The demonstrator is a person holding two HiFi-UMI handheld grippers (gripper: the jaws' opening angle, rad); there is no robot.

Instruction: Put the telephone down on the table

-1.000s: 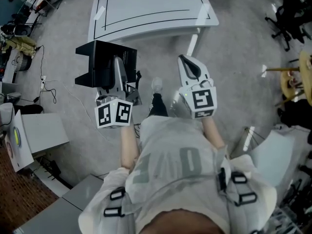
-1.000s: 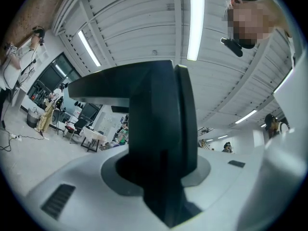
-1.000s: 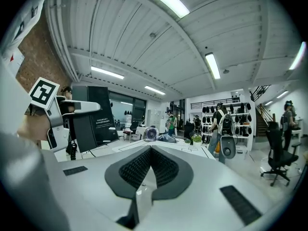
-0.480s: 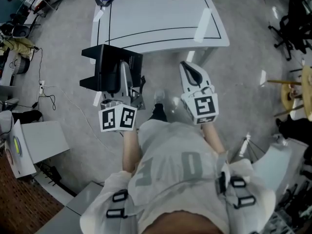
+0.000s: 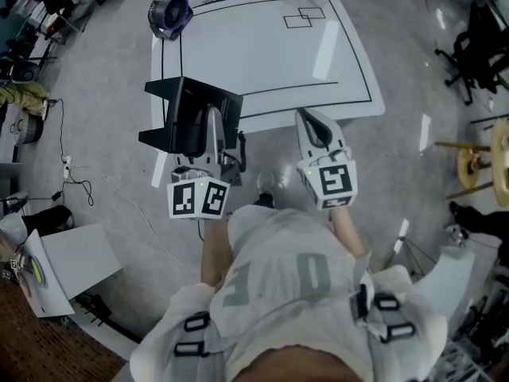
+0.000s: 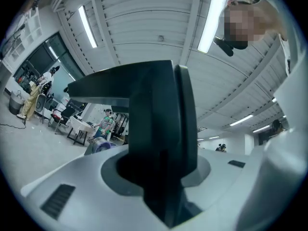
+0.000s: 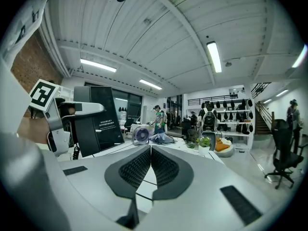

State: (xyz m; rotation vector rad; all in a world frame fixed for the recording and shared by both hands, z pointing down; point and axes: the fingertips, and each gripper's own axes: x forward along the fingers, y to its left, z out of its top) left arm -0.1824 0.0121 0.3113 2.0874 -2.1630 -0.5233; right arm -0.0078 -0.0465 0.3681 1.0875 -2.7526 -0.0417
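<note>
One dark telephone (image 5: 188,116) is being clamped between the jaws of the left gripper (image 5: 213,127), which are being held partly apart by its body. Much of it is being lost to sight. In the left gripper view only a black upright slab with a flat overhanging top is being shown, its lower end being swallowed between the jaws, and no keys or handset can be made out.

In the head view the telephone is being shown over the near left corner of the white table (image 5: 262,62). Whether it is touching the tabletop cannot be told.

The right gripper (image 5: 312,122) is being held at the table's near edge, to the right of the telephone. Its ridged pads are being pressed together with nothing between them. A round fan (image 5: 169,13) is being shown at the table's far left corner.
</note>
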